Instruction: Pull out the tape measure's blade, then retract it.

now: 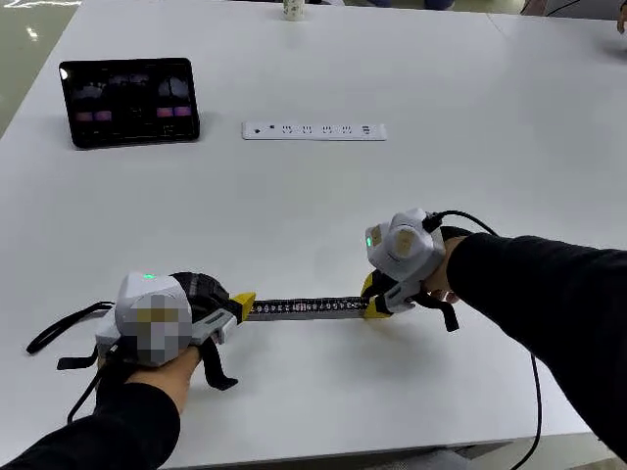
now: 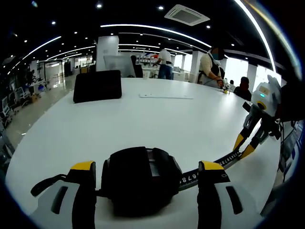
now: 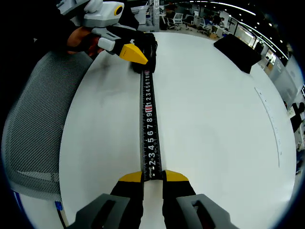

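The black tape measure case (image 2: 140,179) sits between my left gripper's (image 2: 147,167) yellow-tipped fingers (image 2: 83,167), which are shut on it; in the head view the case (image 1: 201,292) is at the lower left of the white table. Its blade (image 1: 306,308) runs right across the table to my right gripper (image 1: 377,305). In the right gripper view the numbered blade (image 3: 149,129) stretches away to the case (image 3: 147,47), and my right gripper (image 3: 153,177) is shut on the blade's end. The right gripper (image 2: 248,145) also appears at the right of the left gripper view, pinching the blade (image 2: 228,158).
A dark tablet (image 1: 129,101) stands at the back left of the table (image 1: 392,411). A white power strip (image 1: 314,130) lies at the back centre. A grey mesh chair back (image 3: 35,124) is beside the table edge. People stand far off in the room.
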